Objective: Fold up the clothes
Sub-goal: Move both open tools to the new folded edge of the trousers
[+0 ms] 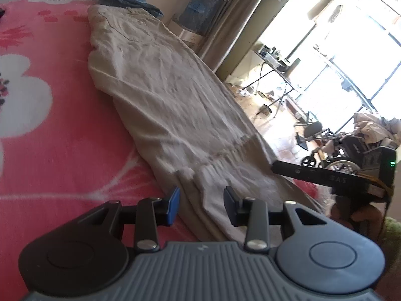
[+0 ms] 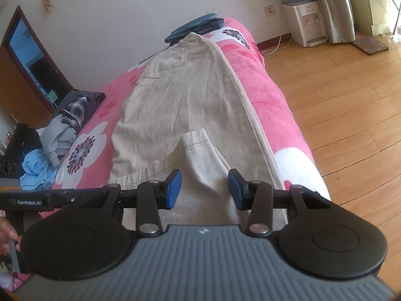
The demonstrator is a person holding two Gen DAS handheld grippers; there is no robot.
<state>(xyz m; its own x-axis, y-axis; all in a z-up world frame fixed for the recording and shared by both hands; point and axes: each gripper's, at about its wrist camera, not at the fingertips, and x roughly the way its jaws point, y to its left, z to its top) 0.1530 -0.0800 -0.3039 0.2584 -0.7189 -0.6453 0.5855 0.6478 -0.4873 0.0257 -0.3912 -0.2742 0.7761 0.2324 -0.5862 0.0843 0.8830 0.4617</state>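
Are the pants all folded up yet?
Not yet. The beige pants lie folded lengthwise on the pink blanket, with blue folded clothes beyond. Both grippers hover open over the cuffs. The pile waits.

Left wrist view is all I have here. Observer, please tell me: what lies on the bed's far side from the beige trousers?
Observer: A pile of unfolded clothes, grey, plaid and light blue.
Operator: Are the jaws of the right hand-held gripper closed on the trousers?
Observer: No, the right hand-held gripper is open, with a turned-back hem of the beige trousers lying between its pads.
Operator: Anything folded already?
Observer: A folded dark blue garment lies beyond the waistband, near the wall.
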